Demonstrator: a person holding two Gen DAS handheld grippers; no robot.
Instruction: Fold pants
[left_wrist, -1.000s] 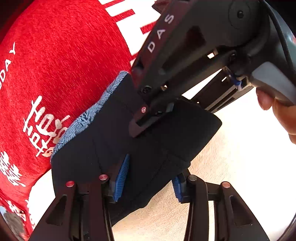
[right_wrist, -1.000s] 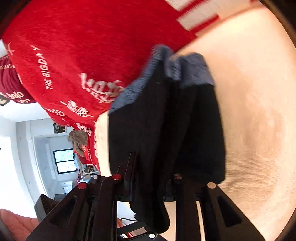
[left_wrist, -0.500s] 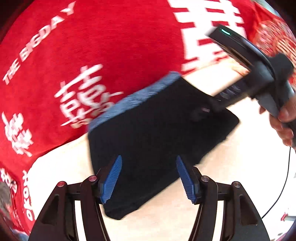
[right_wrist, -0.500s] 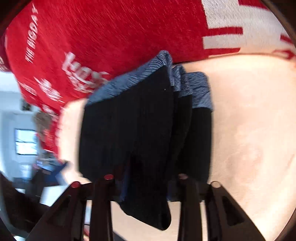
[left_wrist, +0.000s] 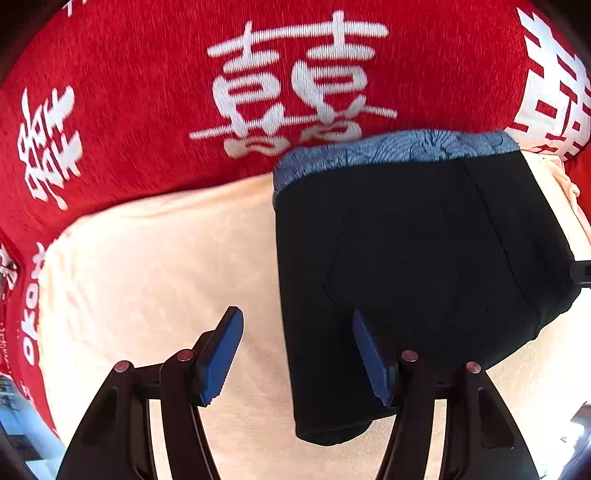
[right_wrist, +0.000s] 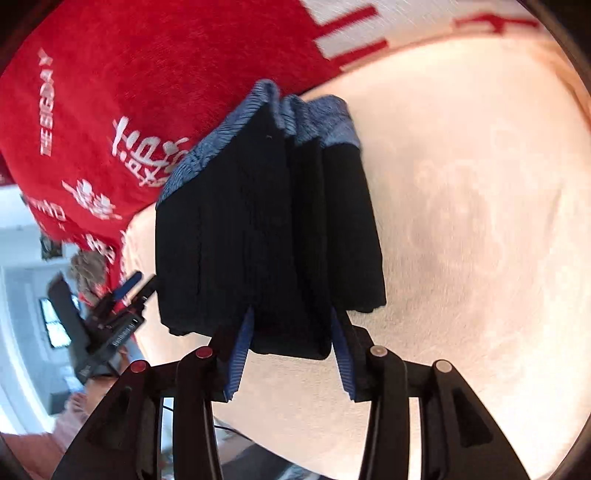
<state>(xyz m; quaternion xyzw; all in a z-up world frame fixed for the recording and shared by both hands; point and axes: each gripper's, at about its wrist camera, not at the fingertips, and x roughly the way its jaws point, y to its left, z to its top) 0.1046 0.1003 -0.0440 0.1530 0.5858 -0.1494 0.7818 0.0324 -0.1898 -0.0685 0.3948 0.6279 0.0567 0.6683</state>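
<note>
Left tongs (left_wrist: 297, 354) backed off spread; right tongs (right_wrist: 291, 345) closing around pants (right_wrist: 266, 229) on cream cloth (right_wrist: 461, 221)

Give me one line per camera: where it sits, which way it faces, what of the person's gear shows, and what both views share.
Left wrist: sits on the left gripper, looking steeply down at the folded black pants on the cream cover; its open blue pads show.
Right wrist: sits on the right gripper, angled down; its jaws are closing with the pants' edge between them; the left gripper appears at left.
Shared: pants, cream cover, red blanket.
</note>
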